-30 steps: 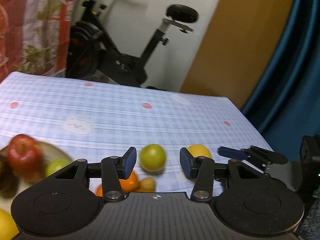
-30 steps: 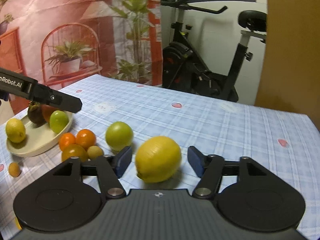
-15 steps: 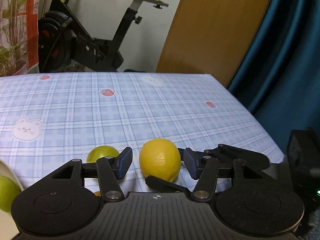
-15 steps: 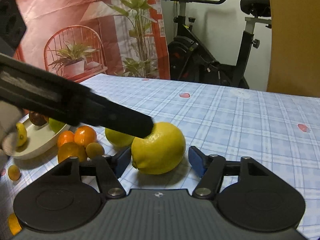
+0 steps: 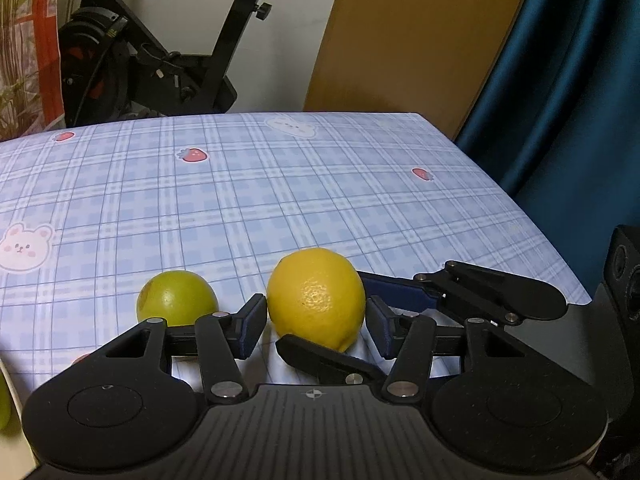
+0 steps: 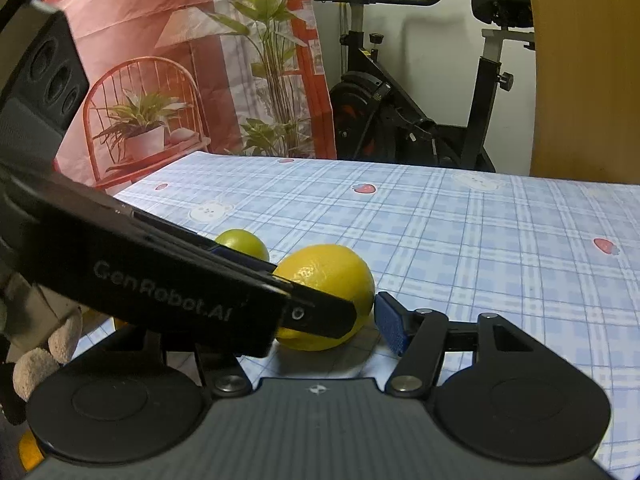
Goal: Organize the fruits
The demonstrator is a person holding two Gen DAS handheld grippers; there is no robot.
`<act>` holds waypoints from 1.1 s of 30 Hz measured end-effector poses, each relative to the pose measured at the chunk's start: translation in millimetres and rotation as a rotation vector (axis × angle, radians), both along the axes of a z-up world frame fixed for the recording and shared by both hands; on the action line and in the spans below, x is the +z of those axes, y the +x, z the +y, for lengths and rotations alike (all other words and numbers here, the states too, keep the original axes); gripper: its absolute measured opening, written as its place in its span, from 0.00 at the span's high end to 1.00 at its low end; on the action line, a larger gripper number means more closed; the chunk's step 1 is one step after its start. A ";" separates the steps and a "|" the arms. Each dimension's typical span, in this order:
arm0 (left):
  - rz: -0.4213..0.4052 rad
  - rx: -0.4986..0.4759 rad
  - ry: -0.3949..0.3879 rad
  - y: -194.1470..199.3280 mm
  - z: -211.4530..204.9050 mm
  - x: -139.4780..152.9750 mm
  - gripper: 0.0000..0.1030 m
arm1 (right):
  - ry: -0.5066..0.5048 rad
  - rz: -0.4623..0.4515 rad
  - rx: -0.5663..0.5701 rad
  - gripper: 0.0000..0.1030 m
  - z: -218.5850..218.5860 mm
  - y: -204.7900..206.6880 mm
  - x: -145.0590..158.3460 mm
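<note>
Yellow and unmarked, the lemon (image 5: 316, 296) rests on the worktop (image 5: 320, 184), whose blue checked cloth carries small strawberry and bear prints. It sits in the near right part of the cloth, and both tools have gathered around it. The left tool (image 5: 316, 316) has a finger on each side of the lemon. Its jaws have just been closing with the fruit between them, and the pads stand so tight to the peel that we cannot tell whether they press. The right tool (image 6: 320, 328) straddles the same lemon from another angle. Its one visible pad (image 6: 390, 328) stands just clear of the rind, so its jaws are apart, while the other pad is hidden behind the left tool's finger, which crosses in front. Seen from the left wrist, one right finger lies low in front of the lemon and the other runs behind it. The four fingers leave the fruit little free room. A lime (image 5: 176, 296) lies just beside the left tool's outer finger, close to the lemon but not touching it. Beyond both fruits the cloth is wide and bare up to the far edge, where a bike (image 5: 160, 60) and a wooden panel (image 5: 400, 40) stand. The right edge of the worktop drops off near the right tool, with a dark blue curtain (image 5: 560, 100) hanging just past it.
</note>
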State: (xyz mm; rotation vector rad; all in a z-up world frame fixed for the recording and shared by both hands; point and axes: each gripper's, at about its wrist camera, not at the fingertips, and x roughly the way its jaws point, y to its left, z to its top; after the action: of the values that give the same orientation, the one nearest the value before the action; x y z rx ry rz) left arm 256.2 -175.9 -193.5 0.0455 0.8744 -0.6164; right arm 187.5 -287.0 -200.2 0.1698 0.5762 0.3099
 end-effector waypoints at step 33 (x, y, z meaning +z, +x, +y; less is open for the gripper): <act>-0.041 -0.005 -0.065 -39.8 22.9 41.8 0.45 | -0.065 -0.043 -0.028 0.40 25.0 -33.8 48.0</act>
State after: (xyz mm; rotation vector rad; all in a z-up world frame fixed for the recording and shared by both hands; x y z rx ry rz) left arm 216.4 -153.1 -151.7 0.0017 0.8142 -0.6459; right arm 153.7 -262.0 -152.2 0.1083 0.5405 0.2670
